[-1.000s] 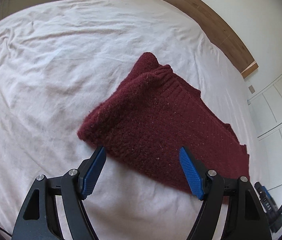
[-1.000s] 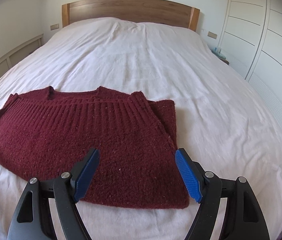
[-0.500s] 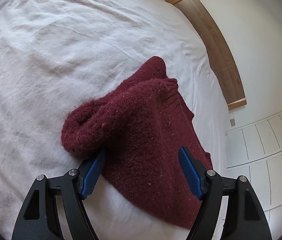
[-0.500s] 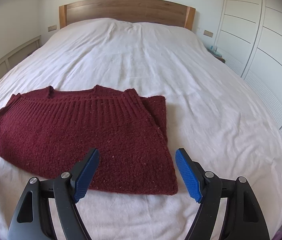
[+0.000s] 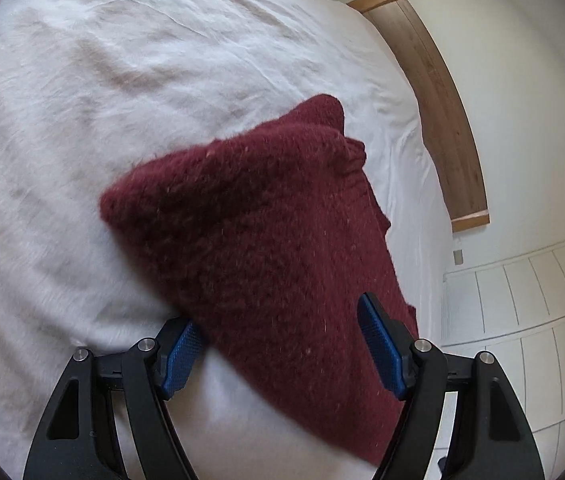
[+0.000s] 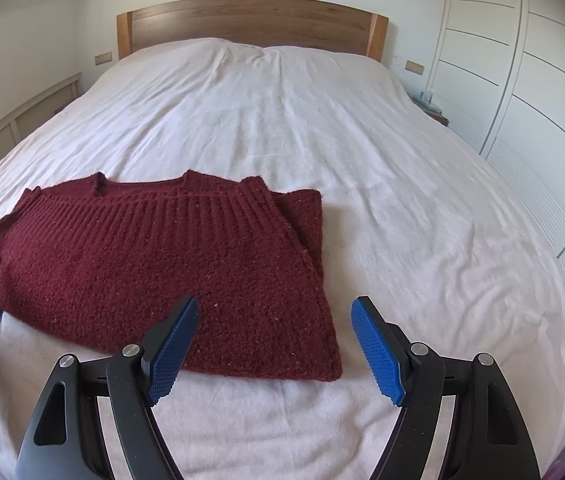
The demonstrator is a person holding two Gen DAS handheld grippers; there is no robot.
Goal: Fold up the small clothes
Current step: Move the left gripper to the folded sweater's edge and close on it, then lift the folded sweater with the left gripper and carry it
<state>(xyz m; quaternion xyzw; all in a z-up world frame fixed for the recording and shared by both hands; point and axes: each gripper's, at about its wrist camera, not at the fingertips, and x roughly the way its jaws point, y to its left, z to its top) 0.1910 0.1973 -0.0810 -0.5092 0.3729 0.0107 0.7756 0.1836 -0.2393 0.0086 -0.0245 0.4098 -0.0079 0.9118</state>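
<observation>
Nearest the left wrist camera, the left hand-held gripper stands with its jaws apart around the near edge of the dark red knitted sweater: one blue pad looks tucked under the edge, the other stands clear above the knit, so nothing is clamped yet. The right hand-held gripper is likewise released, holding nothing, and hovers just short of the sweater's near right corner. The garment lies partly folded on the white bed sheet, sleeve turned in along its right side, ribbed neckline facing the headboard. The step in hand appears to be taking hold of the left end for another fold across. The next move probably calls for the left jaws to close on the whole thickness of the edge, not only the top layer, and for the right to catch its corner so the layers travel together. The thick, fuzzy knit may slump or slide as it lifts. Farther off, the wooden headboard and white wardrobe doors stand well clear; nothing on the bed blocks the fold.
</observation>
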